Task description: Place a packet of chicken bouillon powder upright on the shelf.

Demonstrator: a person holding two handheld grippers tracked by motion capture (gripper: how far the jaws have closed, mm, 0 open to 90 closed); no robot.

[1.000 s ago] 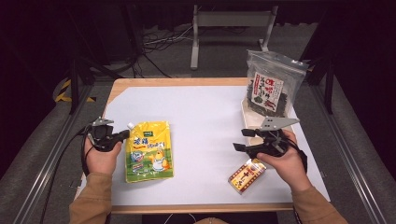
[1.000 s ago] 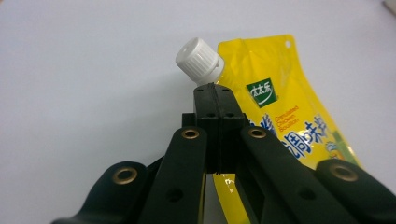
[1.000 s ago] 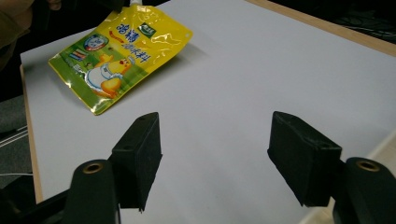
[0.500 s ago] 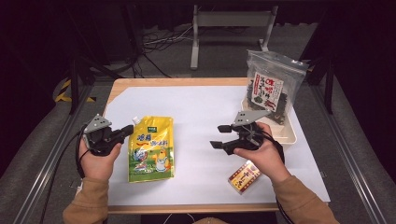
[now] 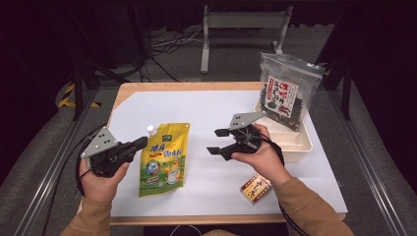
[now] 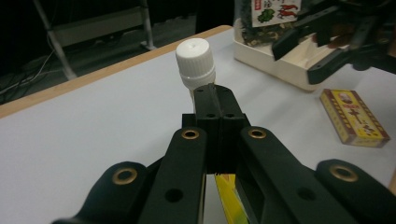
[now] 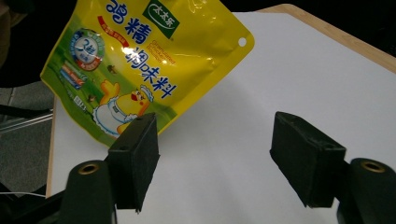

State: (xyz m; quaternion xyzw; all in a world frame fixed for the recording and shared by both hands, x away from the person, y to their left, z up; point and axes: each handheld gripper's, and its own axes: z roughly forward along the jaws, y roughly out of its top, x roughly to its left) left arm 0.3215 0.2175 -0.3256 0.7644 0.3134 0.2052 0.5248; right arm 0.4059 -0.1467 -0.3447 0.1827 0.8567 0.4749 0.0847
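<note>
**Claws over the yellow pouch**

Pouch (image 5: 163, 158) lies flat on the white table top (image 5: 211, 110), between my two claws: just right of the left claw (image 5: 139, 144) and well left of the right claw (image 5: 215, 141). From the left gripper view I see my jaws pressed together with nothing between them, the pouch's white cap (image 6: 195, 61) just past their tips; most of the pouch is hidden under the jaws there. In the right gripper view the pads (image 7: 138, 156) stand wide apart, having just been opening, empty, with the pouch ahead and its lower end cut off.

Behind the right claw sits a cream tray (image 5: 298, 146) holding a seaweed bag (image 5: 286, 93); near my right wrist lies a small box (image 5: 256, 188). Print on all three is hard to read. Beyond the wooden table edge, the dark room shows cables and a metal stand.
</note>
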